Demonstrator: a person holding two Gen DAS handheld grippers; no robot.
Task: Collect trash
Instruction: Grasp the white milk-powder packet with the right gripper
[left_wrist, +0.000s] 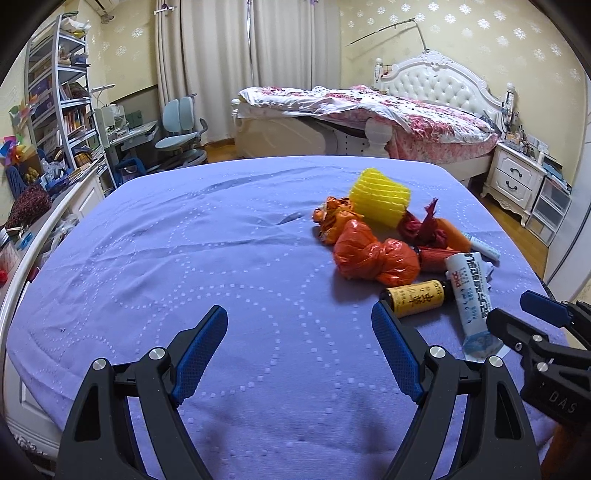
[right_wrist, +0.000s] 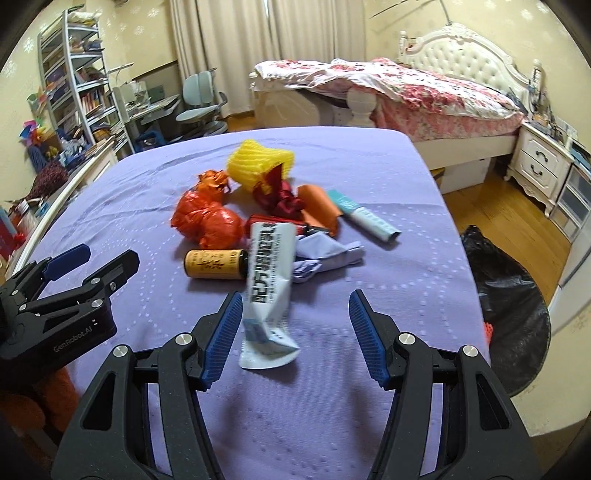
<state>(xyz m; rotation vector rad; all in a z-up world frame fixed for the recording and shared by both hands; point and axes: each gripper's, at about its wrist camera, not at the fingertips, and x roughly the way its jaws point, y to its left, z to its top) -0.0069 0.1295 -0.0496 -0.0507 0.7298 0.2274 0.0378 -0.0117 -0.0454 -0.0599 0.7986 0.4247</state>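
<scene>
A heap of trash lies on the purple bedsheet (left_wrist: 207, 258): a yellow foam net (left_wrist: 380, 197), an orange plastic bag (left_wrist: 373, 254), a small yellow-labelled bottle (left_wrist: 415, 297) and a long white wrapper (left_wrist: 471, 295). My left gripper (left_wrist: 299, 314) hangs open over bare sheet left of the heap, its right finger close to the bottle. My right gripper (right_wrist: 295, 299) is open above the near end of the white wrapper (right_wrist: 269, 273), which lies beside its left finger without being pinched. A teal and white tube (right_wrist: 365, 214) and crumpled pale paper (right_wrist: 325, 258) lie behind.
A black trash bag (right_wrist: 509, 302) stands open on the wooden floor to the right of the bed. A second bed (left_wrist: 388, 110) with a floral cover, a white nightstand (left_wrist: 515, 177), a desk chair (left_wrist: 181, 129) and a bookshelf (left_wrist: 62, 99) stand beyond.
</scene>
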